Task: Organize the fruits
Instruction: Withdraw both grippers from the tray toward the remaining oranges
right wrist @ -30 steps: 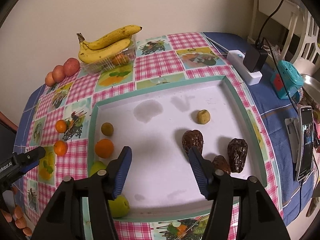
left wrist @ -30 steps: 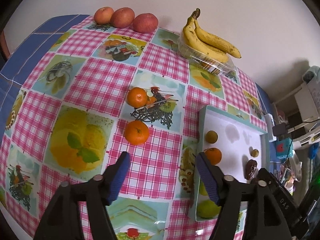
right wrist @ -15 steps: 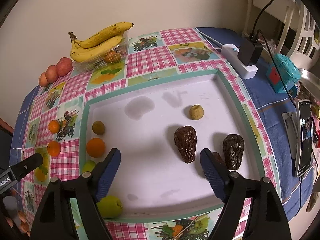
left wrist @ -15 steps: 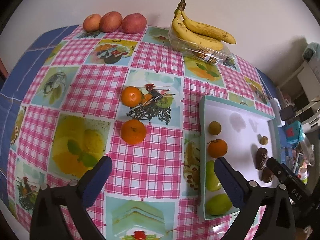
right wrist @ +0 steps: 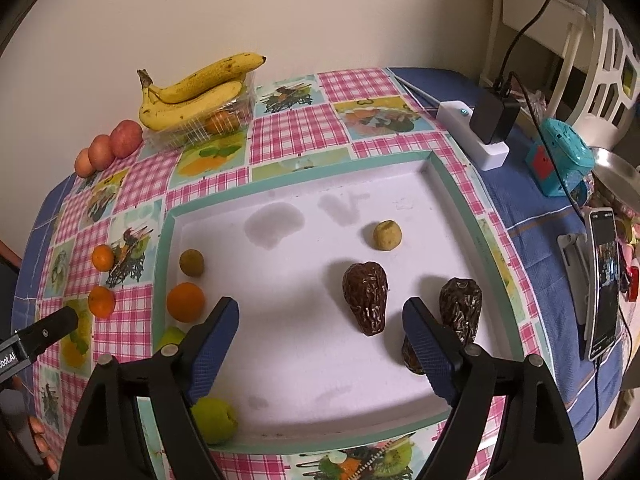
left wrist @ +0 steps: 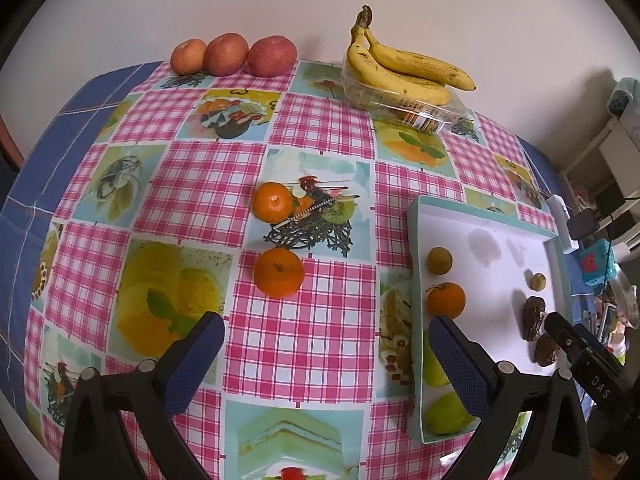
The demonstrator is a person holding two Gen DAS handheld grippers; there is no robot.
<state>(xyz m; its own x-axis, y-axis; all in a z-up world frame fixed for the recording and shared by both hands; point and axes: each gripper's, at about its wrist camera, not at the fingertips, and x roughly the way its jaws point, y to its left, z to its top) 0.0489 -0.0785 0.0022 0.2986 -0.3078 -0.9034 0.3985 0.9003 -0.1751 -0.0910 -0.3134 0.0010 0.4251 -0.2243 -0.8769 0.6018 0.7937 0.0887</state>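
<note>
Between the blue-padded fingers at the bottom of the left wrist view, the left claw (left wrist: 326,354) stands wide and empty above the pink checked, fruit-printed oilcloth on the bench (left wrist: 192,184). Just beyond its gap, toward frame centre, lies the nearer round orange tangerine (left wrist: 279,272), with a second tangerine (left wrist: 272,202) a little farther up. To the right sits the shallow white tray with a teal rim (left wrist: 416,264), already carrying a tangerine (left wrist: 445,300), a small brownish-green round fruit (left wrist: 439,259), two green apples partly hidden behind the claw's right finger, and dark wrinkled dates. At the top of the frame, three red-orange peaches (left wrist: 232,54) and a bunch of yellow bananas (left wrist: 400,70) on a clear plastic box rest against the wall.

At the bottom of the right wrist view, the right claw (right wrist: 320,328) is likewise spread wide with nothing in it, over the tray floor, a date (right wrist: 366,296) just ahead of its gap.

The step in hand looks like fetching the nearer loose tangerine. To do it well, centre the left fingers either side of its widest part, come down low, close gently so it neither rolls nor bruises, then set it beside the tangerine in the tray.
</note>
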